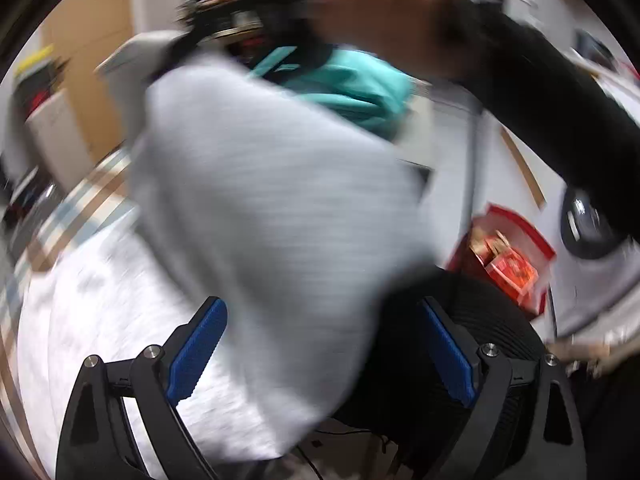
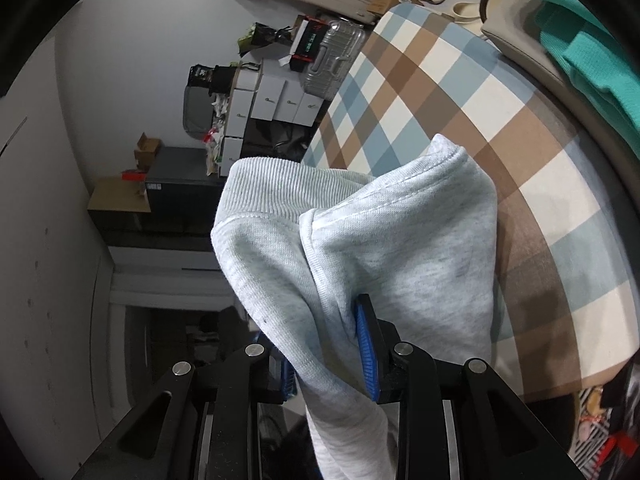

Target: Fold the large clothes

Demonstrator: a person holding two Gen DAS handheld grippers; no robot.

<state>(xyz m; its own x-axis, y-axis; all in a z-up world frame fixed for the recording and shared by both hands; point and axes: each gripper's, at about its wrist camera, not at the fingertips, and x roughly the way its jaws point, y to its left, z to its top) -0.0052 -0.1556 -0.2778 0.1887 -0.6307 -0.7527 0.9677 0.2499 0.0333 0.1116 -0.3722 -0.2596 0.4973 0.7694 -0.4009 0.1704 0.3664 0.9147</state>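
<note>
A light grey sweatshirt with a ribbed hem hangs from my right gripper, whose blue pads are shut on a bunched fold of it. In the blurred left wrist view the same grey sweatshirt hangs down from a person's hand in a dark sleeve at the top. My left gripper is open, its blue pads wide apart. The cloth's lower part falls between them without being pressed.
A blue, brown and white checked bed cover lies below. A teal garment sits at its far side on a beige bag. A red bag and a black ribbed round object are near the left gripper. Boxes and a silver suitcase line the wall.
</note>
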